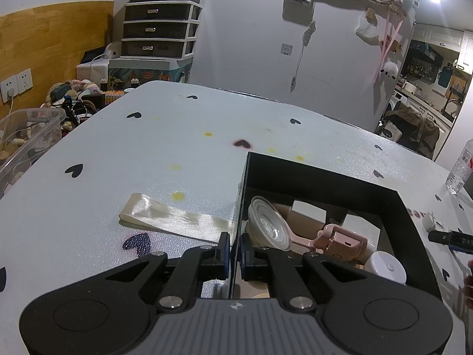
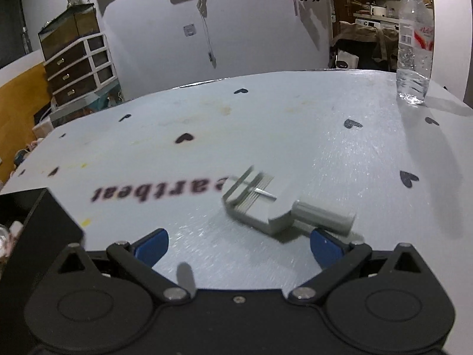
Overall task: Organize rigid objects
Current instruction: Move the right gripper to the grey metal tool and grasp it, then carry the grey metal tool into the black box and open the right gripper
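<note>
Black box (image 1: 325, 177) wall is pinched in the closed left hand-held gripper (image 1: 235, 248), steadying it on the counter (image 1: 147, 153); the right hand-held gripper (image 2: 238, 242), wide open, nears the gray comb (image 2: 266, 207). Next: straddle it and close.

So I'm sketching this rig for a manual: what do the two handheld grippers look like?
Both are alike: the left gripper and right gripper have black bodies, black linkage arms with silver pivot pins and blue finger pads. The left one has a ribbed grey centre panel. No cables or sleeves show.
</note>
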Tool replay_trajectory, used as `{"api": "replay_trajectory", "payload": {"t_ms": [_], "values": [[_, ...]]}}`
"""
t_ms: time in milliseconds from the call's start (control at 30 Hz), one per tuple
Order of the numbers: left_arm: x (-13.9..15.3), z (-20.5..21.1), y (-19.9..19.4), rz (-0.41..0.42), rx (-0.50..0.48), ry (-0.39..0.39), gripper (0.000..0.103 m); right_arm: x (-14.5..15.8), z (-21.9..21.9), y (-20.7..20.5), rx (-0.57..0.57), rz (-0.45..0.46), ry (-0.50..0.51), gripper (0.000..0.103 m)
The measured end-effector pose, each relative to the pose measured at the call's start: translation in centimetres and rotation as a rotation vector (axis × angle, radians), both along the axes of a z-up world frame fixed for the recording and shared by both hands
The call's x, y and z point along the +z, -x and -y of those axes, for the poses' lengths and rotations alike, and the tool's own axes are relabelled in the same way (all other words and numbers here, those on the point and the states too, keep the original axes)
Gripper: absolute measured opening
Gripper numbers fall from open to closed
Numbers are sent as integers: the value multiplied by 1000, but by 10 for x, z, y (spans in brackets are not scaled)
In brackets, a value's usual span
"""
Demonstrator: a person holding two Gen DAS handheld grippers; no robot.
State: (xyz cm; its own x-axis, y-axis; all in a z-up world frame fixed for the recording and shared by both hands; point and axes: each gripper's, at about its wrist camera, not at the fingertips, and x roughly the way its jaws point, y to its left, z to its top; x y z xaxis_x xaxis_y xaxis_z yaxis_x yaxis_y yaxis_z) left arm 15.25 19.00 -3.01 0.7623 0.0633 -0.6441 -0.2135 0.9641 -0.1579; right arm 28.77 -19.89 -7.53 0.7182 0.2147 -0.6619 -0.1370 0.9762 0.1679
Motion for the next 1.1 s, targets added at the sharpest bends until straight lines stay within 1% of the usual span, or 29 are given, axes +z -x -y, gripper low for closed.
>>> {"api": "replay_trajectory", "payload": {"t_ms": [100,200,300,367,400,433,467,533,567,600,633,833,933,1000,1100], "values": [[0,0,0,0,0,-1,6,-2,2,-11,2,21,32,103],[0,0,0,0,0,0,6,-2,4,-20,-14,28,20,103],[0,0,0,0,0,0,6,-2,0,-25,-15,29,36,103],[0,0,1,0,0,0,6,-2,-1,-26,-21,29,47,101],[0,-1,1,0,0,0,6,-1,-2,-26,-27,32,53,94],[0,0,0,0,0,0,6,-1,-2,-26,-29,35,61,89],[0,0,0,0,0,0,6,-1,-1,-25,-28,36,73,87],[-1,0,1,0,0,-2,6,-1,0,-24,-31,39,91,78],[-1,0,1,0,0,-1,6,0,0,-23,-31,40,104,76],[-2,0,1,0,1,-2,6,-1,0,-22,-29,43,119,69],[-1,0,1,0,1,-2,6,0,-1,-21,-23,48,135,66],[-1,0,1,0,0,-1,6,7,0,-13,9,68,113,65],[-1,0,1,0,0,-2,6,21,-4,-5,53,98,64,65],[-1,0,1,0,1,-1,6,37,-13,5,124,133,25,65],[-1,0,1,1,1,0,6,61,-32,22,279,187,-34,66]]}}
